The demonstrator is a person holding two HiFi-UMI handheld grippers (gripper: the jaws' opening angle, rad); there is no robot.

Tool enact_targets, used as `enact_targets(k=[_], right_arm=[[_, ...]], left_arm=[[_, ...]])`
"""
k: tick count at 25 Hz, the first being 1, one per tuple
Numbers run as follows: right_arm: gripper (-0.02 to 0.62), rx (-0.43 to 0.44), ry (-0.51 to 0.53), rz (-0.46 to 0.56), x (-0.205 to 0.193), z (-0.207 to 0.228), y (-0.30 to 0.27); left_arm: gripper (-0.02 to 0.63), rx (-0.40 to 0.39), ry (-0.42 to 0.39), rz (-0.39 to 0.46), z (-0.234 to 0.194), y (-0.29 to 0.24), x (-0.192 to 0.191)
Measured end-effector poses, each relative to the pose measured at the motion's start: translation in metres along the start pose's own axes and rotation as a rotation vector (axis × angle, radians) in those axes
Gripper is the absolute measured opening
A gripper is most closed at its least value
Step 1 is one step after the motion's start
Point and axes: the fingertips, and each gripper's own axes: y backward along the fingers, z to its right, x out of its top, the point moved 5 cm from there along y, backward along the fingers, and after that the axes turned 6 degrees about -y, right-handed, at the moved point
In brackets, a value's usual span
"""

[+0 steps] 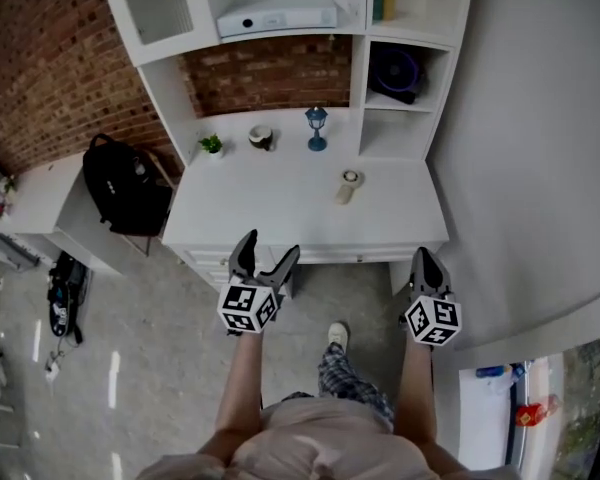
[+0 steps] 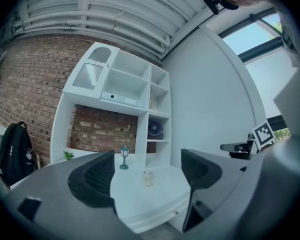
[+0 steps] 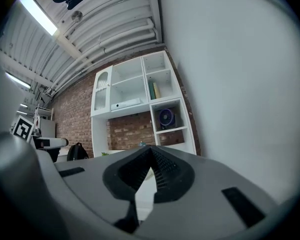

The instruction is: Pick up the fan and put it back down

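left tool (image 1: 270,245) gapes wide, right tool (image 1: 423,256) pinched closed, both short of desk (image 1: 280,213)

The head view looks steeply down from above the person onto the desk (image 1: 280,208), with both grippers low in frame, short of its front edge. The left gripper (image 1: 270,246) view faces level along its parted jaws: desk between them, shelves (image 2: 130,91) beyond. The right gripper (image 1: 424,258) view tilts upward past its meeting jaws to the same shelves, well off. All three share the shelves.
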Motion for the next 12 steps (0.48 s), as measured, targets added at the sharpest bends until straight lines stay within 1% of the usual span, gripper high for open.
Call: enact_targets(k=[2,6,12], right_arm=[[0.015,0.013,0.007,-0.005,0.008,0.012,-0.045],[0.017,0.049,0.014,-0.029,0.019,0.029,-0.134],[0.017,0.103,0.017,-0.078,0.016,0.055,-0.247]], left_arm=[[0.397,0.009,0.001,0.001,-0.013,-0.040,0.002],[0.397,0.010,-0.016,-0.028,-0.036,-0.117,0.003],[0.397,0.042,-0.001,-0.039,-0.070,-0.218,-0.002]])
